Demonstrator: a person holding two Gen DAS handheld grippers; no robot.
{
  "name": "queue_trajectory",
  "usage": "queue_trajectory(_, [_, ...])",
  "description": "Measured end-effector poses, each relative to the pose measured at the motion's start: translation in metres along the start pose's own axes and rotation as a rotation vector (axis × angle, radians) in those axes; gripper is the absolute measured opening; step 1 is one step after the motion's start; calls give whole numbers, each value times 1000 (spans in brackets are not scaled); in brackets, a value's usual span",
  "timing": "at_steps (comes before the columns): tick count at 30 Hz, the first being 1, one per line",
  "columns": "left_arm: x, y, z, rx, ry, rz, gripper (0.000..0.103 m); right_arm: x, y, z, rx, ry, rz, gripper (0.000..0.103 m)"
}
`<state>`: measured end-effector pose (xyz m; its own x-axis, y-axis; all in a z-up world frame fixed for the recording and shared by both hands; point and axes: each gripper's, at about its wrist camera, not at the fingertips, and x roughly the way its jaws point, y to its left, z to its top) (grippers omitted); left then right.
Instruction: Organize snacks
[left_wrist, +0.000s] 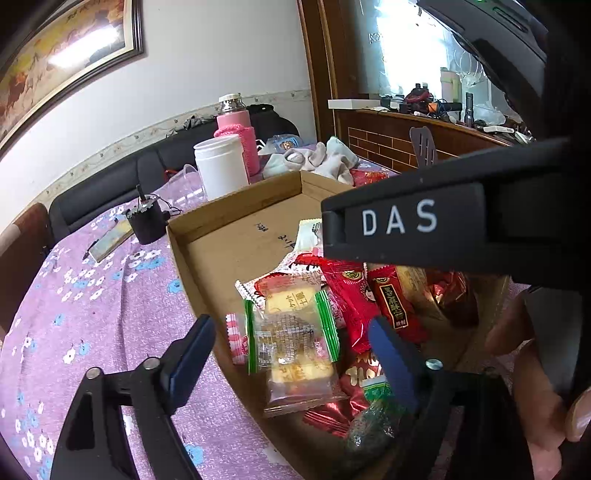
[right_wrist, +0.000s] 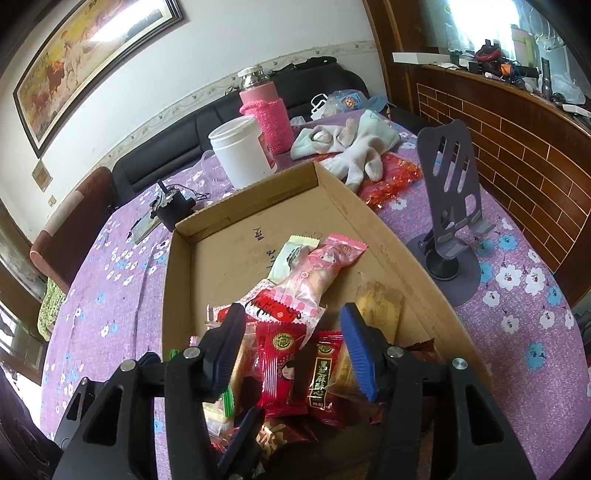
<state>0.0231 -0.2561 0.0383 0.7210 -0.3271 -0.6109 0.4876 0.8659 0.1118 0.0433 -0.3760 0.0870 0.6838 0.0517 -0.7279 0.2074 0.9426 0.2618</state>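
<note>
The snacks (right_wrist: 284, 354) lie heaped in the lower middle of both views, inside a shallow cardboard box (right_wrist: 243, 206) on the purple flowered surface (right_wrist: 110, 295). A clear cake packet with green edges (left_wrist: 295, 332) tops the pile in the left wrist view; red packets (right_wrist: 282, 369) sit at its centre in the right. The left claw (left_wrist: 291, 354) stands wide open around the clear packet, its pads not touching it. The right claw (right_wrist: 291, 347) is partly open over the red packets, gripping nothing. Behind the box, toward the upper middle, stand a white jar (right_wrist: 242, 155) and a pink flask (right_wrist: 264, 118). A grey phone stand (right_wrist: 448, 206) sits at right.
</note>
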Motion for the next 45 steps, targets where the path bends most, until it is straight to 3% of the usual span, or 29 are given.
queue_trajectory(8, [-5, 7, 0, -17, -30, 30, 93, -8, -2, 2, -1, -36, -49, 57])
queue_trajectory(13, [-12, 12, 2, -47, -47, 48, 94, -28, 5, 4, -33, -110, -107, 58])
queue_trajectory(17, [-28, 13, 8, -63, -70, 85, 98, -54, 13, -1, -60, -179, -151, 68])
queue_trajectory(21, [-50, 14, 10, -54, -71, 98, 102, -86, 11, -17, -79, -228, -172, 73])
queue_trajectory(23, [-60, 13, 5, -41, -34, 100, 102, -100, 9, -29, -93, -235, -187, 73])
queue_trajectory(26, [-76, 9, -15, -14, 16, 138, 102, -120, 6, -53, -98, -241, -188, 79])
queue_trajectory(29, [-97, 14, -37, -58, 19, 118, 102, -134, 7, -78, -121, -251, -196, 82])
queue_trajectory(32, [-104, 24, -51, -95, 61, 104, 102, -135, 9, -98, -136, -236, -217, 82])
queue_trajectory(37, [-106, 39, -67, -132, 57, 58, 102, -120, 8, -120, -138, -188, -218, 82])
queue_trajectory(42, [-105, 43, -66, -126, 48, 160, 102, -106, 12, -129, -148, -195, -259, 82])
queue_trajectory(45, [-101, 47, -67, -127, 65, 166, 102, -100, 9, -129, -123, -187, -266, 82])
